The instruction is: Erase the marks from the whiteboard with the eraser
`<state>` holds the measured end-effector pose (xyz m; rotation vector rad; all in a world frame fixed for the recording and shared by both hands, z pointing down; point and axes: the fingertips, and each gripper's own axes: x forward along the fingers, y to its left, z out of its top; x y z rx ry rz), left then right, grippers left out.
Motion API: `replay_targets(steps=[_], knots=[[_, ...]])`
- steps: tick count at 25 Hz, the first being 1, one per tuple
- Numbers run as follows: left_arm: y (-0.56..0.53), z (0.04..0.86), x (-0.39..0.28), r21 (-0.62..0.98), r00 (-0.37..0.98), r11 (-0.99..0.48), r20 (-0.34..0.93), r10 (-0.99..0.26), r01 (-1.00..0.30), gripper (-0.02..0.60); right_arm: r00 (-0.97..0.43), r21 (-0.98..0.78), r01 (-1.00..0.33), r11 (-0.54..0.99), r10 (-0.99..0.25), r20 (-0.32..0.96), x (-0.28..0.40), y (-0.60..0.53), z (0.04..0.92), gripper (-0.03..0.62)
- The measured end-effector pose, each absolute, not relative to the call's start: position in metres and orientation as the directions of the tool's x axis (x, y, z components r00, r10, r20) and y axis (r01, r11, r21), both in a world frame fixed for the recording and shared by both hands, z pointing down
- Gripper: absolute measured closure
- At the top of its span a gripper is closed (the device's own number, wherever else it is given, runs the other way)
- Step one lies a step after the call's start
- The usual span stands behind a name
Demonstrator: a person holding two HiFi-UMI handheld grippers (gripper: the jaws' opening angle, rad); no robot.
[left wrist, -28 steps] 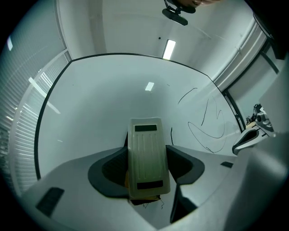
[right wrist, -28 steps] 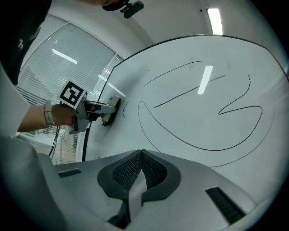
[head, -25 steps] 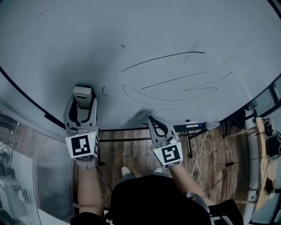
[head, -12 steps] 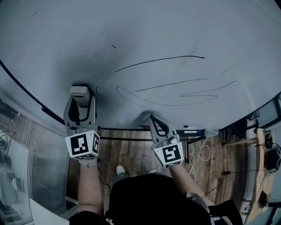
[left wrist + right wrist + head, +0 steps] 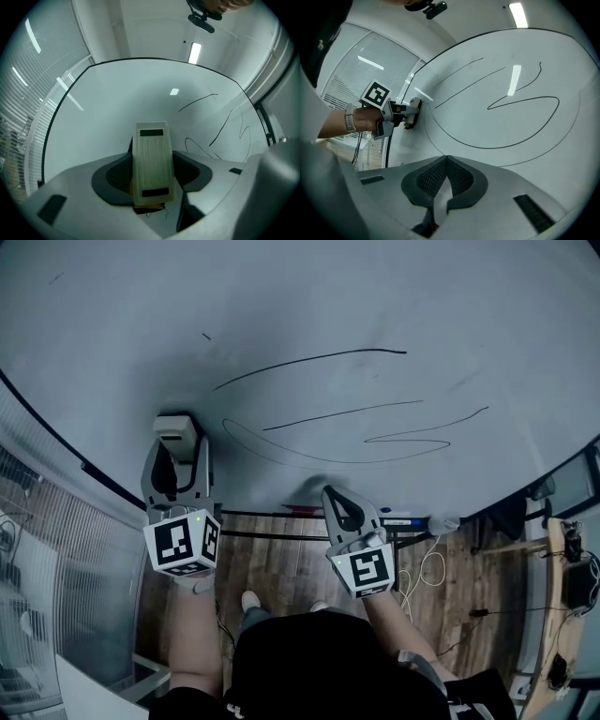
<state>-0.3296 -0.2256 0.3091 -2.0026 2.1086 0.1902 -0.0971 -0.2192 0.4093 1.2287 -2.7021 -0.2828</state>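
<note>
The person wore a black top (image 5: 319, 667) and pale shoes (image 5: 249, 600). A pale wristband (image 5: 348, 118) circled the left wrist, and a thin dark cable (image 5: 357, 151) trailed below it. The left tongs (image 5: 176, 451) were of pale grey moulded plastic, with two curved arms that were dark on their inner faces. Behind them sat a white cube (image 5: 181, 542) printed with black square markers and carrying a small green light. The right tongs (image 5: 329, 491) were of the same grey plastic, with their own marker cube (image 5: 362, 569). Close up, their shell carried dark grey mesh-textured pads (image 5: 430, 178) and dark rectangular slots (image 5: 534, 210).
</note>
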Motion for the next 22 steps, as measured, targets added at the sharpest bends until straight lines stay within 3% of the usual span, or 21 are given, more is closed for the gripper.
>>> replay_targets(steps=[10,22], knots=[[-0.229,0.258,-0.28,0.051,-0.006,-0.011,-0.311,-0.95,-0.999,0.314,-0.605,0.223,-0.767,0.602,-0.794,0.063,-0.052,-0.212,0.41,0.568],[-0.234,0.223,-0.254,0.121,-0.086,0.051,-0.31,-0.947,-0.991,0.318,-0.568,0.248,-0.791,0.56,-0.822,0.043,-0.005,-0.209,0.402,0.568]])
